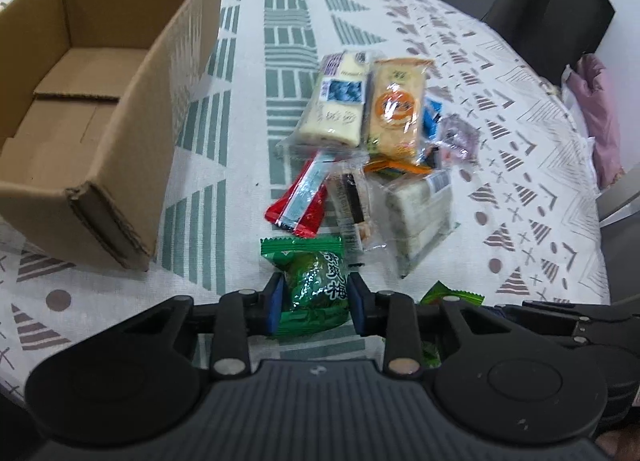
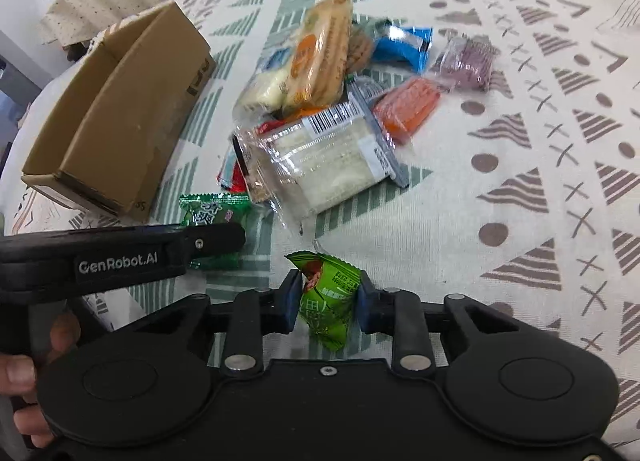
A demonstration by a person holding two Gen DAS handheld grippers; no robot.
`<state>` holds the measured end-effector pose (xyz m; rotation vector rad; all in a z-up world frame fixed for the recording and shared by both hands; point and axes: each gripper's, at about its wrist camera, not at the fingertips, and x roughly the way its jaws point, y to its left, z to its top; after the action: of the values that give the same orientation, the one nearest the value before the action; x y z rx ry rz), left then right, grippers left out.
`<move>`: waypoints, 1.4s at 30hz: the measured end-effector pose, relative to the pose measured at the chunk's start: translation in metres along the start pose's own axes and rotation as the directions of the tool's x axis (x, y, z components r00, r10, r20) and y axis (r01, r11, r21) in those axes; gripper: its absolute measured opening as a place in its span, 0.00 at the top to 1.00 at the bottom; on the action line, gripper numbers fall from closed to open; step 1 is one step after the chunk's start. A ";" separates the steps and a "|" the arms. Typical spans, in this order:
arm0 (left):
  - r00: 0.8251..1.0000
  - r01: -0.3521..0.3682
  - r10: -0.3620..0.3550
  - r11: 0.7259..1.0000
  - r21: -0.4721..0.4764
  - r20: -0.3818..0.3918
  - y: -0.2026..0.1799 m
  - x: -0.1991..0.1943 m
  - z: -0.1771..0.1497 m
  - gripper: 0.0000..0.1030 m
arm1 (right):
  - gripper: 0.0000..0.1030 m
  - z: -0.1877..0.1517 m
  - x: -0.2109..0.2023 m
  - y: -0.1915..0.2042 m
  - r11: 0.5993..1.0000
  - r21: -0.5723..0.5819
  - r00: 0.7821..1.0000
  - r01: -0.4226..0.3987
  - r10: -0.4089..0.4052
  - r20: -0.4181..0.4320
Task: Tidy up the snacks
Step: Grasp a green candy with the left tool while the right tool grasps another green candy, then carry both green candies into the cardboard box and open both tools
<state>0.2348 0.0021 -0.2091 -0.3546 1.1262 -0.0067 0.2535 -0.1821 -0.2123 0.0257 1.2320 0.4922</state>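
Pinching a crinkly dark-green foil candy packet [image 1: 312, 285] between blue-padded fingers [image 1: 275, 303], left gripper [image 1: 314, 303] closed on it, held low over the tablecloth [image 1: 248, 109]. Clamped likewise on a lighter green sachet [image 2: 330, 297], right gripper [image 2: 329, 301] just beside the left, both pointing toward the snack pile. Wrapped around the left handle at the frame edge in the right wrist view, a person's hand [image 2: 24, 377]. Heaped just ahead: glossy red bar wrapper [image 1: 298, 201], clear-film block of pale layered wafers [image 2: 320, 165], cream bar [image 1: 334, 109], orange-labelled cracker pack [image 1: 394, 109], blue packet [image 2: 402, 47], small purple sweet [image 2: 466, 61]. Standing open to the left of the pile, a plain corrugated cardboard box [image 1: 132, 109], rectangular, nothing visible inside. Woven cloth below, printed with green and brown striped triangles.
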 end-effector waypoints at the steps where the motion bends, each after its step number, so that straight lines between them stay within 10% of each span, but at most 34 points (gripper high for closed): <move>1: 1.000 0.005 -0.005 1.000 0.003 0.012 0.000 -0.004 0.000 0.69 | 0.74 0.001 -0.001 0.001 1.000 0.001 1.000 0.005 -0.005 0.012; 16: 0.980 0.115 -0.113 0.993 0.000 0.161 0.006 -0.059 0.000 0.70 | 0.75 0.003 -0.053 0.014 0.995 0.081 0.980 0.055 -0.069 0.187; 42: 0.924 0.136 -0.083 0.984 -0.119 0.373 0.055 -0.147 0.020 0.70 | 0.75 0.038 -0.094 0.093 1.000 0.016 0.929 -0.018 0.010 0.371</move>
<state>0.1787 0.0863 -0.0873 -0.5238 0.7350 0.0405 0.2334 -0.1247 -0.0887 0.1384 0.8647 0.4632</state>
